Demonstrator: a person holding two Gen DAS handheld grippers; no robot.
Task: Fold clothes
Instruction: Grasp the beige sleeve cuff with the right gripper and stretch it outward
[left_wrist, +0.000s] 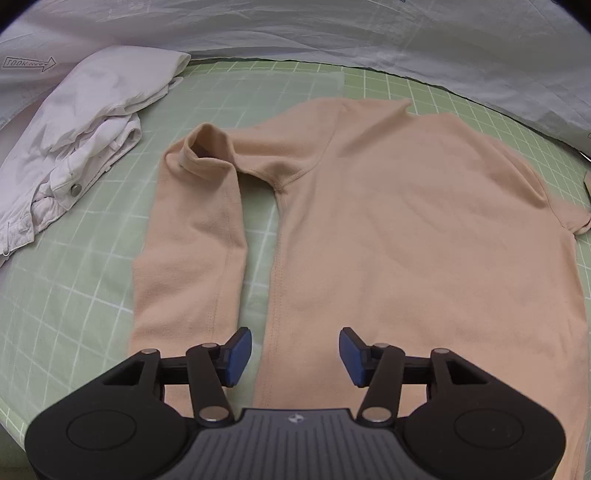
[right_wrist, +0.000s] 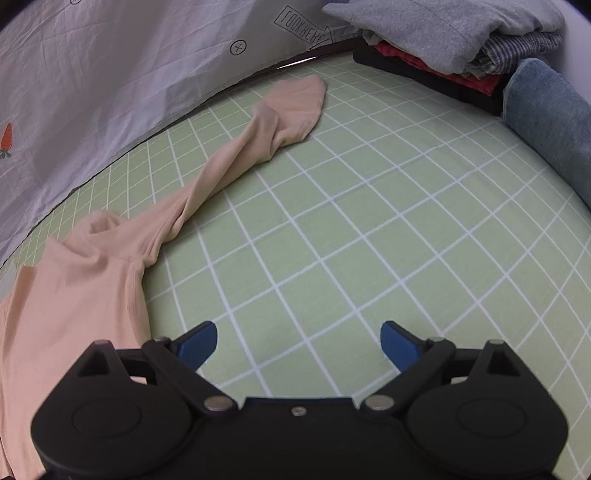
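green grid mat (right_wrist: 369, 229) on top, wrinkly pale sheet (right_wrist: 110, 74) with little carrot prints hanging behind, soft even light

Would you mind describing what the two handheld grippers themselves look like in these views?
Both look the same build. The left gripper and right gripper have matte black bodies with two round housings, black linkage arms joined by silver pins, and blue pads on the fingertips. The left one shows a ribbed grey centre plate with a small emblem. No cables, hands or sleeves are visible.
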